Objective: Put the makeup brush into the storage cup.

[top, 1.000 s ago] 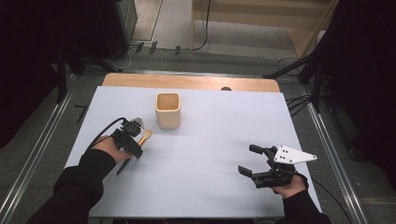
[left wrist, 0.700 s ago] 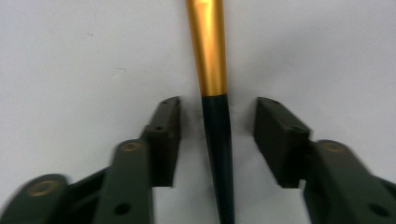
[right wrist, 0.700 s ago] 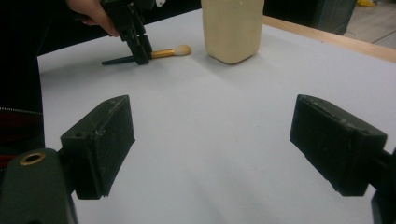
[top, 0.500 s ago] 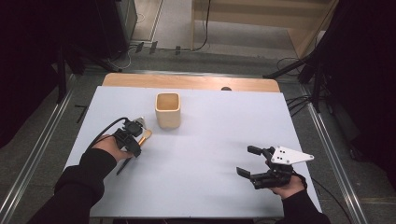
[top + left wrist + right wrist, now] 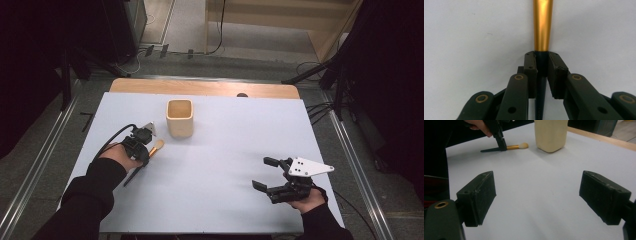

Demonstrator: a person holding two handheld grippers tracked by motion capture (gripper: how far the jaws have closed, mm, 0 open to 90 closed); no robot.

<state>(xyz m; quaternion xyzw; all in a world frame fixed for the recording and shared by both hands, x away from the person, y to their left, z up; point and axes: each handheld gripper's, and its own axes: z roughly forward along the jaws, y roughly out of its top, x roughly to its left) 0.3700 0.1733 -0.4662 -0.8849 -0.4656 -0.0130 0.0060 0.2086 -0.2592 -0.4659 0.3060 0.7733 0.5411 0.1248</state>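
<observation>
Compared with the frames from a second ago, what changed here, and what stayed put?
The left gripper has just been closing its fingers and is now clamped on the dark handle of the makeup brush, which lies on the table as before. Neither hand visibly shifted. The right gripper rests open near the front edge, and the wooden cup stands where it was.

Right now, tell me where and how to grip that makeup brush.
Take the makeup brush on its dark handle just behind the gold ferrule, coming straight down. It lies flat on the table, so only its sides are reachable. The left gripper is shut there, fingers on either side.
</observation>
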